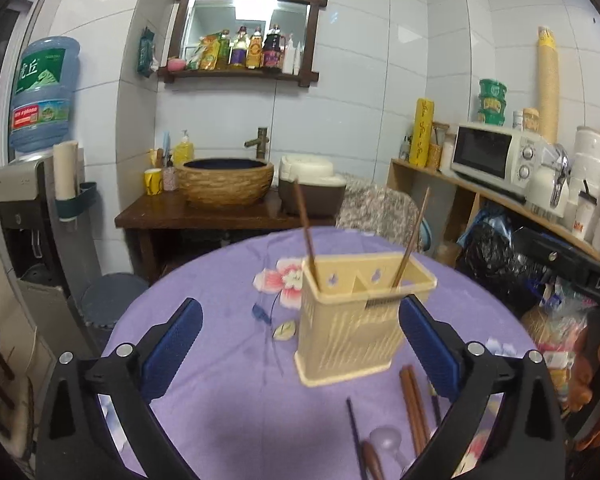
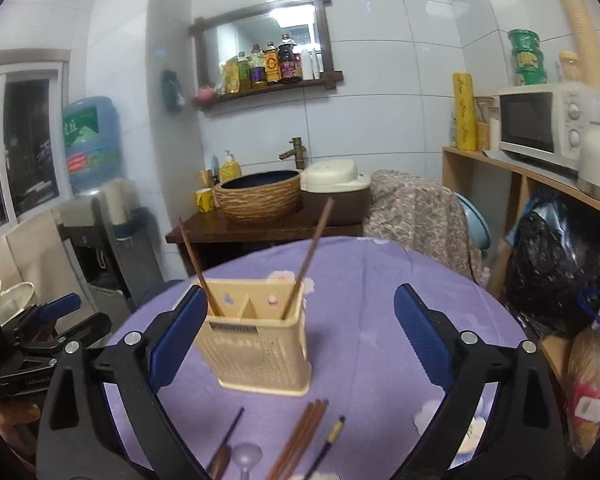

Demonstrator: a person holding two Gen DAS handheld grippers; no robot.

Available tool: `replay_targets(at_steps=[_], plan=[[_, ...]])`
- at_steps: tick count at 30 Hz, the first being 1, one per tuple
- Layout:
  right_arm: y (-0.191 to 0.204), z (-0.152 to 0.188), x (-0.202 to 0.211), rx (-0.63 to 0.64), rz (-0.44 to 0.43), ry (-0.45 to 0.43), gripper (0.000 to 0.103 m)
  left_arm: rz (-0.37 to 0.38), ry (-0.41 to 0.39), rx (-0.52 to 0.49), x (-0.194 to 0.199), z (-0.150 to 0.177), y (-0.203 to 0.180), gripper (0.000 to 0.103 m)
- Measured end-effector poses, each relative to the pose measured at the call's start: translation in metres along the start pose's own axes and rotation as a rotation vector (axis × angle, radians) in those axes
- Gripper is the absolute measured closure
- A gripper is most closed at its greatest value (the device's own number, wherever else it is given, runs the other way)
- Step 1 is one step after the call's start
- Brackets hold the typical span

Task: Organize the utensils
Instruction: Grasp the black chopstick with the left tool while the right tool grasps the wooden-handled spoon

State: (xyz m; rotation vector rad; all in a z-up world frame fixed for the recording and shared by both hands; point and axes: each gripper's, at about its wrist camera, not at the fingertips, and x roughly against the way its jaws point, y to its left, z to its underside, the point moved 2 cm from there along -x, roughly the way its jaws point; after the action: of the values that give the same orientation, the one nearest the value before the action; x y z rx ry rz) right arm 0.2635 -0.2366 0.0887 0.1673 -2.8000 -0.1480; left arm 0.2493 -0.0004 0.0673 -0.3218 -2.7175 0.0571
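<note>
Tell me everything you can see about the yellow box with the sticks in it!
The utensil holder is a cream-yellow box that looks like plastic, with ribbed, slotted walls and little flower-shaped holes near the rim. A divider splits it into two compartments, and one brown chopstick leans in each. A barcode label sticks under its front rim. It stands upright on the purple tablecloth. More utensils lie in front, apart from it.

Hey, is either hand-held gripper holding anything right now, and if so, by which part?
Nothing is held. The left hand-held gripper and the right hand-held gripper both stand wide open, with no utensil between their pads. Two chopsticks stand in the utensil holder.
</note>
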Motion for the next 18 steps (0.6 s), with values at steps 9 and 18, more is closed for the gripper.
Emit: replay_targets(at_steps=[9, 18], plan=[[-0.008, 0.080, 0.053, 0.008, 0.094, -0.170, 0.006, 0.021, 0.137, -0.101, 0.012, 0.079, -0.017, 0.005], [-0.025, 0.148, 0.031, -0.069, 0.130, 0.191, 0.006, 0.064, 0.320, -0.144, 0.005, 0.131, -0.036, 0.029]])
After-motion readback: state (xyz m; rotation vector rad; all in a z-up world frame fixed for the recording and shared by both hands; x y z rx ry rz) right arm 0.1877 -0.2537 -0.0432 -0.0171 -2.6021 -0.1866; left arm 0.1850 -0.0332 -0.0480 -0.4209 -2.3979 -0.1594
